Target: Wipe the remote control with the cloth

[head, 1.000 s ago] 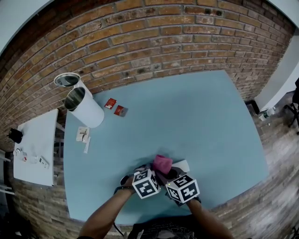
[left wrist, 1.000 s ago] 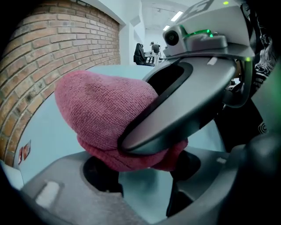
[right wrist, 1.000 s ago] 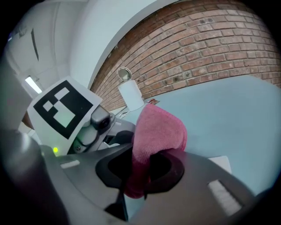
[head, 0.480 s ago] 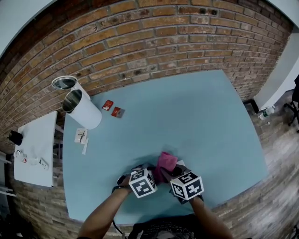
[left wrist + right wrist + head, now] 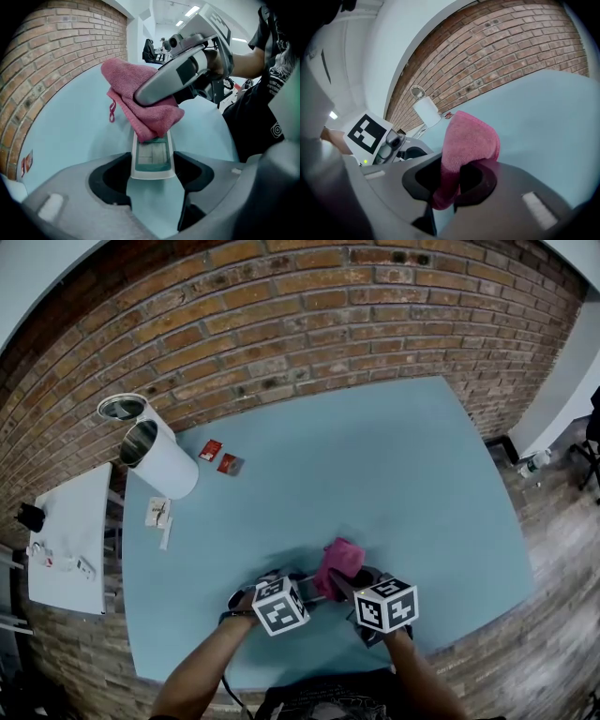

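Left gripper (image 5: 151, 172) is clamped on the near end of the remote control (image 5: 151, 157) by the table's (image 5: 403, 474) near edge, long axis straight out from its jaws; right gripper (image 5: 457, 180) pinches the cloth (image 5: 140, 101) onto the far half, so wipe along that axis.

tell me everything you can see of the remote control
The remote control is a slim white bar, plastic by its look, with a greenish panel at its near end. The left gripper clamps that end, holding it pointing away over the blue table. The pink cloth, held by the right gripper, covers its far part.
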Demonstrator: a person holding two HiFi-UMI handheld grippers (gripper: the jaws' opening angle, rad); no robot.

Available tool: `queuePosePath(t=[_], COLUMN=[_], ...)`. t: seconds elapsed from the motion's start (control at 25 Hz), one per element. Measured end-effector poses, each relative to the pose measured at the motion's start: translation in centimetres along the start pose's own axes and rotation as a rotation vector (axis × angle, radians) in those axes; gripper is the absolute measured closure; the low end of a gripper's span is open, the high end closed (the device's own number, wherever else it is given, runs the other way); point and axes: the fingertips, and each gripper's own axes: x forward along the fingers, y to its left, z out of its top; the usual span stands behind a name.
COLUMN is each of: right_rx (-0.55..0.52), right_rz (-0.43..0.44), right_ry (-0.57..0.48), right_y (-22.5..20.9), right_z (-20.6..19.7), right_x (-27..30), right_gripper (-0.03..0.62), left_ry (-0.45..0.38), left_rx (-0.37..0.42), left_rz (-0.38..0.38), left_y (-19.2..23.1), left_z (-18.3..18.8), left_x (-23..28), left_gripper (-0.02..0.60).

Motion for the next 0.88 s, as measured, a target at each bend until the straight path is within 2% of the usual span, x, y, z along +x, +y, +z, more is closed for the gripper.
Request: queuePosePath(t=[0.88], right_rx=[0.076], right_rz=[-0.140], right_ry=[-0.095], right_y=[-7.3], right_z=[2.0], right_x=[-3.9], right_gripper=[0.528], left_ry=[0.059], left_rx=[-0.004], left_rz=[-0.015], left_y=[-0.1], left_z=[0.0], left_x=[0.0], left_gripper=[0.285])
